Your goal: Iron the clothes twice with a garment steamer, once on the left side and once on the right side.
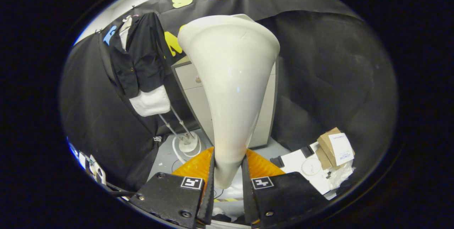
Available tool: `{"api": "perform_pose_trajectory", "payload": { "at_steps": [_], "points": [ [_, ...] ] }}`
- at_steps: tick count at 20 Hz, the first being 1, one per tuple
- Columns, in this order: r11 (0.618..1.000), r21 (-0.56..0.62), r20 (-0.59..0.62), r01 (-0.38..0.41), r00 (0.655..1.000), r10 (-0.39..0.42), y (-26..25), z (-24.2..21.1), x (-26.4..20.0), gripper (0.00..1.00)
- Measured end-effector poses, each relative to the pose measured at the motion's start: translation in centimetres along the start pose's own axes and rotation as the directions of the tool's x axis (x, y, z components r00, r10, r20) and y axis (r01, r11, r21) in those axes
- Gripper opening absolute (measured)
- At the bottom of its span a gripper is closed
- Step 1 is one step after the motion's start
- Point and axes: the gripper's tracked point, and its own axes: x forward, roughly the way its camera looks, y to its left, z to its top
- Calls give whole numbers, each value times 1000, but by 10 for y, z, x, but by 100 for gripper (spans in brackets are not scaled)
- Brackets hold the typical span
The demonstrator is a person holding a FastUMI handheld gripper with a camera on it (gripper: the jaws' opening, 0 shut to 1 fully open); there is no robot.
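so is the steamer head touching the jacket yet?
No, the steamer head, gripped between the gripper fingers, is apart from the black jacket hanging beyond it.

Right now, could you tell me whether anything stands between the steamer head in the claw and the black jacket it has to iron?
Nothing visible does. The claw is shut on the white steamer head, and the black jacket hangs on its stand off to the left and beyond it, with open space between. The grey cabinet sits behind the head, beside that path.

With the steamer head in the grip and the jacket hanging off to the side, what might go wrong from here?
1. The gripper clamps only the narrow base of the glossy white flared steamer head; the wide top may twist or slip.
2. The black jacket over a white shirt hangs on a thin-legged stand; pressing could sway it.
3. The grey cabinet stands beside the jacket and may get bumped.
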Motion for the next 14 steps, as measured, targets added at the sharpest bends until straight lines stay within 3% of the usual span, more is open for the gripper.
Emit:
{"api": "perform_pose_trajectory", "payload": {
  "at_steps": [14],
  "points": [
    [1000, 3, 19, 24, 1000, -24, 6, -1, -5, 37]
  ]
}}
